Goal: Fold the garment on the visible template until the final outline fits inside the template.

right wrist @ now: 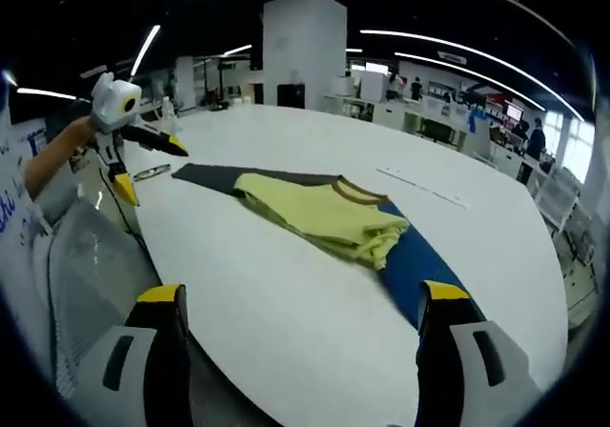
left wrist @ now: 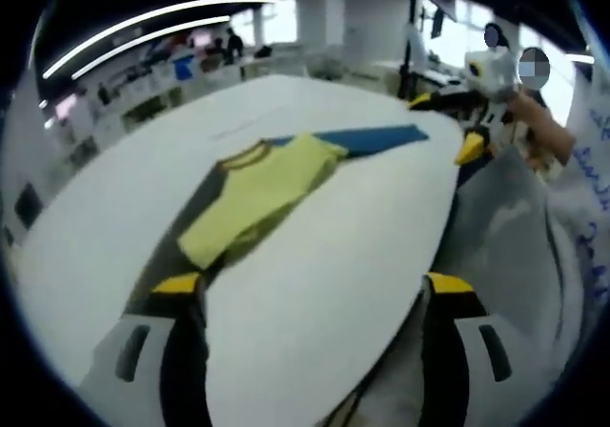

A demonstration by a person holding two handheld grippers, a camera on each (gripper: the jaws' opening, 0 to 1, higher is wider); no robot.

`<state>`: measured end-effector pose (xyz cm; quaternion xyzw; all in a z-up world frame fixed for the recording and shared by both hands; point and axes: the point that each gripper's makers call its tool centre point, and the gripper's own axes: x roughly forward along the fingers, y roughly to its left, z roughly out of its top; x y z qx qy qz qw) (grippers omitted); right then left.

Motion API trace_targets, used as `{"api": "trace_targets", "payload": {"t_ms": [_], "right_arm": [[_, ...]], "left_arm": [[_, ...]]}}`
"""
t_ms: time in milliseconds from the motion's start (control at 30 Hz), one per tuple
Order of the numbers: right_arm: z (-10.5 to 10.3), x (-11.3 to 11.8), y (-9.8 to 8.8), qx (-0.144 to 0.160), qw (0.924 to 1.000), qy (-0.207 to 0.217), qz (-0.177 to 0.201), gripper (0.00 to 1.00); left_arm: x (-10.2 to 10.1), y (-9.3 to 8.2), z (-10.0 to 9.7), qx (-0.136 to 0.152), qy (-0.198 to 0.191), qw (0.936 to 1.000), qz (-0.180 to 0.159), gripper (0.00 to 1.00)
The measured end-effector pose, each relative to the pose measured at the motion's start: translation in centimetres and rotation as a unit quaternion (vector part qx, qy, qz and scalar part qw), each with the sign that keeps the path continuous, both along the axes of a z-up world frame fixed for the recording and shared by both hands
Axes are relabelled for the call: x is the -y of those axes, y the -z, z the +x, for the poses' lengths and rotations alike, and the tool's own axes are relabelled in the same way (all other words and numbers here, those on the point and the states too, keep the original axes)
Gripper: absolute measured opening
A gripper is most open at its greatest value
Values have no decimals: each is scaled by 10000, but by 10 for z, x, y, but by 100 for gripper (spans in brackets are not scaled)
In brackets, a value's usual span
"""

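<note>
Both tongs hang released and empty above the near edge of the desk [left wrist: 315,284], jaws spread wide with nothing between them. In the left gripper view the left tongs [left wrist: 310,289] point across bare white desk toward the garment; in the right gripper view the right tongs [right wrist: 300,298] do the same from the other side.

The step in hand looks like a pause between folds: the shirt [right wrist: 329,217] is already doubled into a narrow yellow bundle, brown collar showing at its far end. It lies ahead of both tongs, well apart from them and touching neither.

It lies on the template [right wrist: 419,265], a long flat strip, dark grey at one end and blue at the other, which sticks out past the shirt at both ends. Whether the shirt's long edges sit fully inside the strip cannot be told; the yellow seems to spill over one side.

The next move likely calls for reaching forward, pinching that overhanging edge and tucking it inward.

Farther off, the other tongs show in each view.
</note>
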<state>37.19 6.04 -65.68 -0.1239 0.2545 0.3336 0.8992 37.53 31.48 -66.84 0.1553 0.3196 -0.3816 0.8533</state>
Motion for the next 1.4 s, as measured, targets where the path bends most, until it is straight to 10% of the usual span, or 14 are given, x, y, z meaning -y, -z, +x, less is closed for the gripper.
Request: {"api": "trace_targets", "payload": {"t_ms": [67,267,400,1400], "right_arm": [[0,-2,1,10,10000,-28,-46,100],[2,-2,0,48,10000,2,-17,100],[1,-1,2,37,10000,14,-63,100],[-4,3,5,-19,9999,109,32,100]], "left_arm": [[-11,7,6,25,-16,9991,427,86],[-9,9,21,23,-117,9999,101,77],[-15,17,33,152,-95,9988,466,72],[-42,80,121,-272,-1525,9875,-286,31]]}}
